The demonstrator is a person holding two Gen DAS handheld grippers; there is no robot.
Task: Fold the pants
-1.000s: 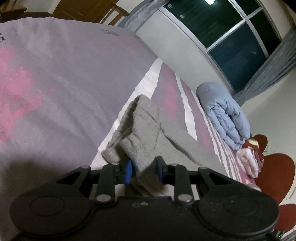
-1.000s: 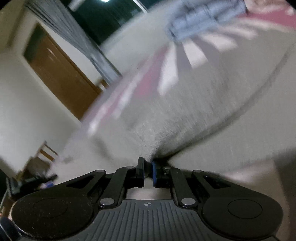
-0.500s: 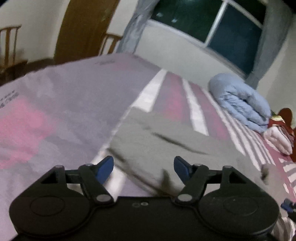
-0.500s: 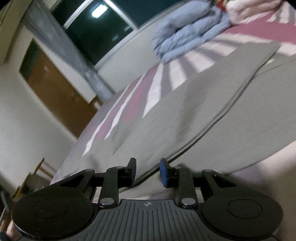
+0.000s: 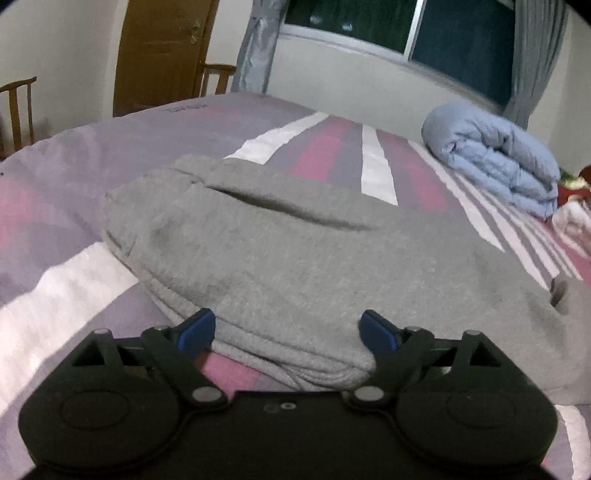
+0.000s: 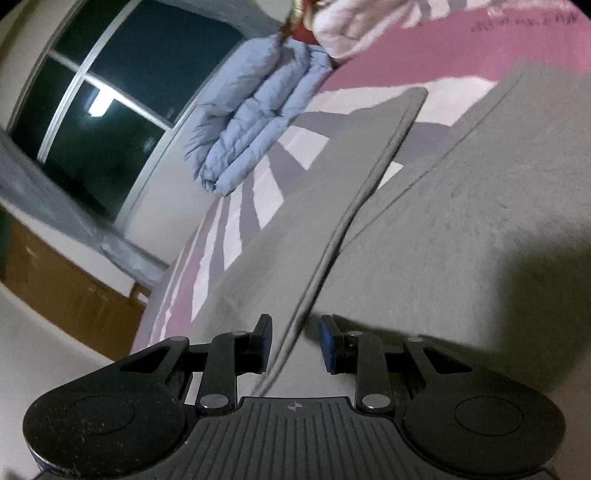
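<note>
Grey sweatpants lie flat on the striped bed sheet, waistband end toward the left wrist camera. My left gripper is wide open just above the waistband fold, holding nothing. In the right wrist view the pants spread out with both legs running away, a fold edge between them. My right gripper is open, with that cloth edge lying loose between its blue pads.
A rolled pale-blue quilt lies at the far side of the bed; it also shows in the right wrist view. Pink and white bedding sits beside it. Wooden chairs and a door stand beyond the bed.
Both grippers were shut on the grey cloth a second ago; both have opened and let it go. The pants now lie flat on the bed.
</note>
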